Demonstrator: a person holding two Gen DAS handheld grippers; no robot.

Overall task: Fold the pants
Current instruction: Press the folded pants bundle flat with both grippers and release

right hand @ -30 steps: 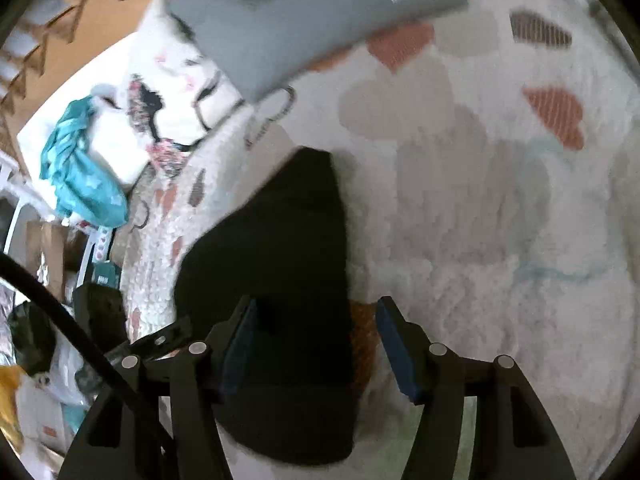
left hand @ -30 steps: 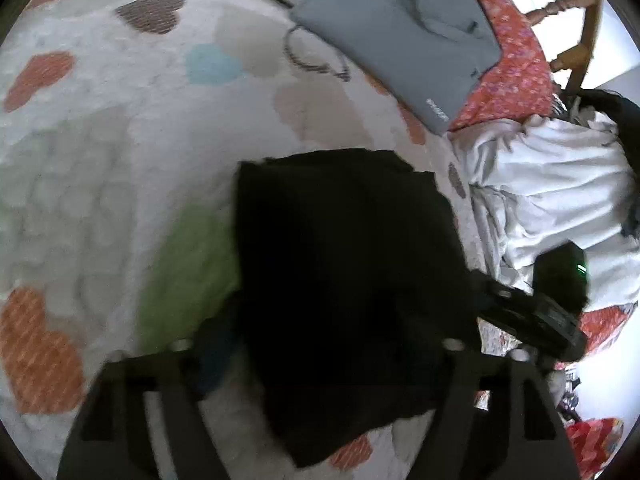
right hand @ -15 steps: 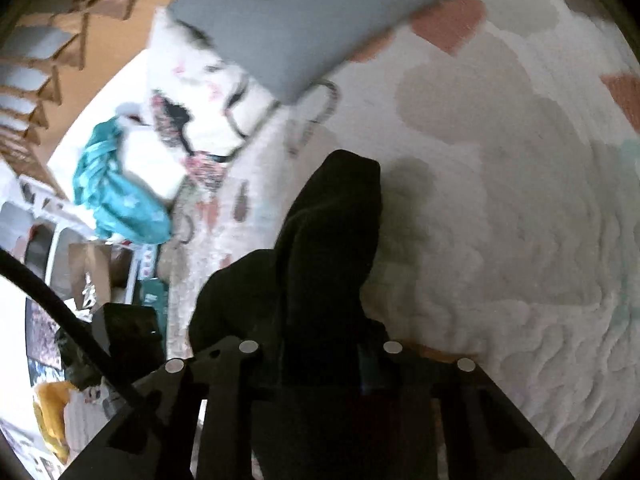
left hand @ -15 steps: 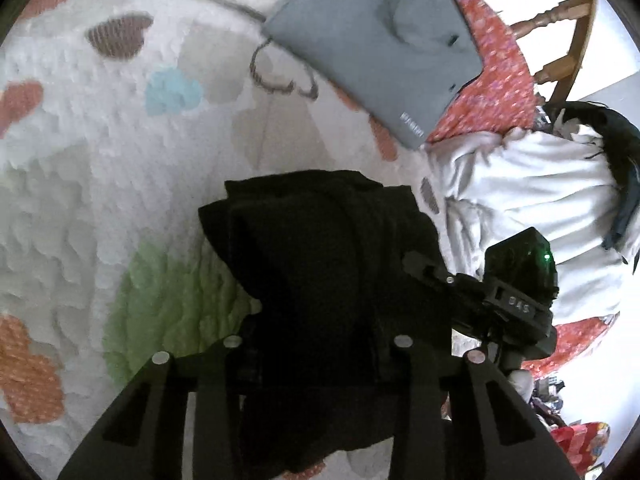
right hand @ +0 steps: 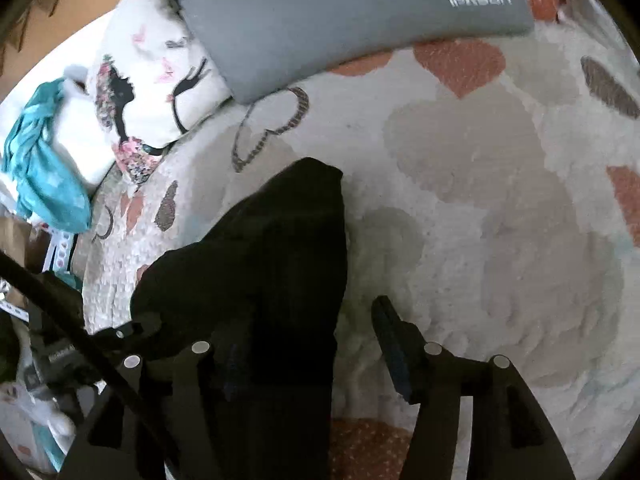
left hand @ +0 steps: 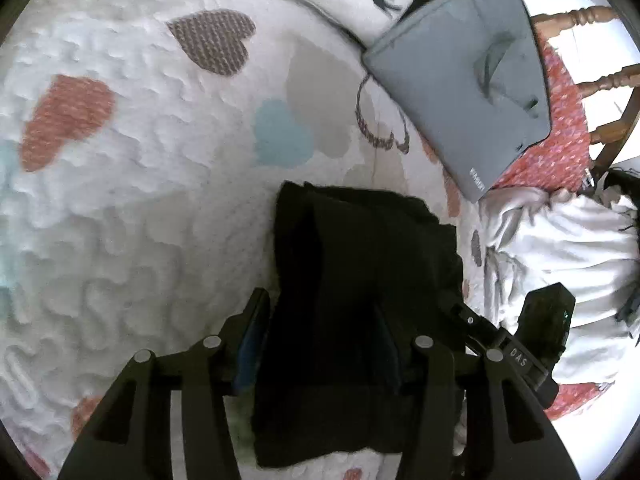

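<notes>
The black pants (left hand: pixel 360 280) lie folded into a thick bundle on the white heart-patterned bedspread (left hand: pixel 140 200). In the left wrist view my left gripper (left hand: pixel 320 344) is open, its fingers on either side of the bundle's near end. In the right wrist view the pants (right hand: pixel 280 260) lie left of centre. My right gripper (right hand: pixel 308 352) is open; its left finger is hidden under the cloth, its right finger (right hand: pixel 394 344) stands free over the bedspread (right hand: pixel 500 220). The right gripper's body also shows in the left wrist view (left hand: pixel 536 344).
A grey laptop sleeve (left hand: pixel 472 80) lies beyond the pants, also in the right wrist view (right hand: pixel 340 16). A white printed pillow (right hand: pixel 152 80) and teal cloth (right hand: pixel 44 160) lie at left. Crumpled white bedding (left hand: pixel 560 248) and a wooden chair (left hand: pixel 600 80) are at right.
Both grippers were shut on the pants half a second ago and have now opened. The bundle has been set down further towards the grey sleeve.
</notes>
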